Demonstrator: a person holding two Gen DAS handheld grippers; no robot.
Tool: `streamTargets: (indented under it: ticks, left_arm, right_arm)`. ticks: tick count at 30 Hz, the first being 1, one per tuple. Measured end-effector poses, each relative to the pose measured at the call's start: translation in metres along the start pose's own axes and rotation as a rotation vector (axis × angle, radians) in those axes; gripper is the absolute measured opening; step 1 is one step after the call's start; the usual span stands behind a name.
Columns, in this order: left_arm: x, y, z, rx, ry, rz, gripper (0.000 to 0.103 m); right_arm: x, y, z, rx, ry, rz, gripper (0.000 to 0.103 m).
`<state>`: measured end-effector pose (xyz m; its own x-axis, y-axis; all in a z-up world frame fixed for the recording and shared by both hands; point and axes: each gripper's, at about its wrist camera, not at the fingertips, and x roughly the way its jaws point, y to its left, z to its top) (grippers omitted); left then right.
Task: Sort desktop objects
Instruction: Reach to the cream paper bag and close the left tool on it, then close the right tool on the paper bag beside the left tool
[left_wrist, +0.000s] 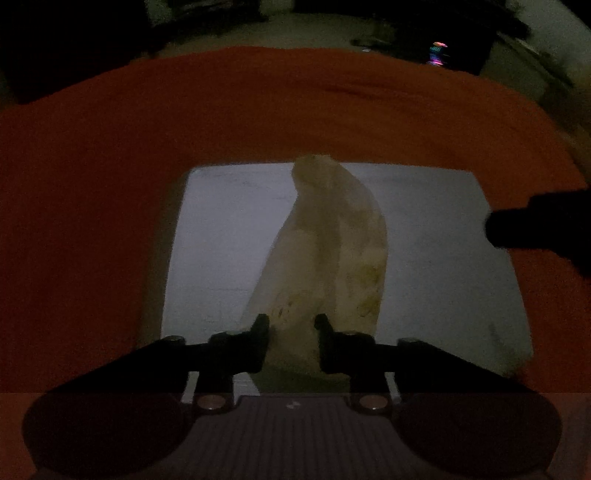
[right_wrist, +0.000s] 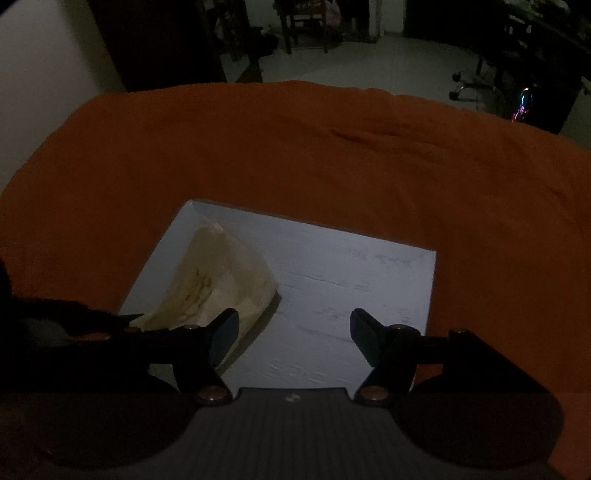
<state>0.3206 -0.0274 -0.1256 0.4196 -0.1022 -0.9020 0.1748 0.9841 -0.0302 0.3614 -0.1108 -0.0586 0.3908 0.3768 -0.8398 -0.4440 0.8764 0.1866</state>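
Note:
A crumpled pale yellowish bag lies on a white board on an orange cloth. My left gripper is shut on the near end of the bag, one finger on each side. In the right wrist view the bag lies at the left side of the board. My right gripper is open and empty over the board's near part, to the right of the bag. Its dark tip shows at the right in the left wrist view.
The orange cloth covers the table all around the board. Beyond its far edge are a pale floor, dark furniture and an office chair. A lit device glows at the far right. The scene is dim.

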Motion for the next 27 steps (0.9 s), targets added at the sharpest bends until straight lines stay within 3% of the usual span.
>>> streamTargets:
  ticks: [6, 11, 27]
  left_arm:
    - [-0.020, 0.005, -0.006, 0.204, -0.021, -0.179, 0.018]
    - [-0.024, 0.002, -0.013, 0.376, -0.038, -0.215, 0.018]
    - [-0.025, -0.004, -0.019, 0.420, -0.004, -0.198, 0.018]
  right_arm:
    - [0.010, -0.002, -0.001, -0.006, 0.008, -0.018, 0.070]
    - [0.018, -0.006, 0.000, -0.012, 0.031, -0.020, 0.070]
    - [0.052, -0.016, -0.004, -0.085, 0.116, -0.040, 0.074]
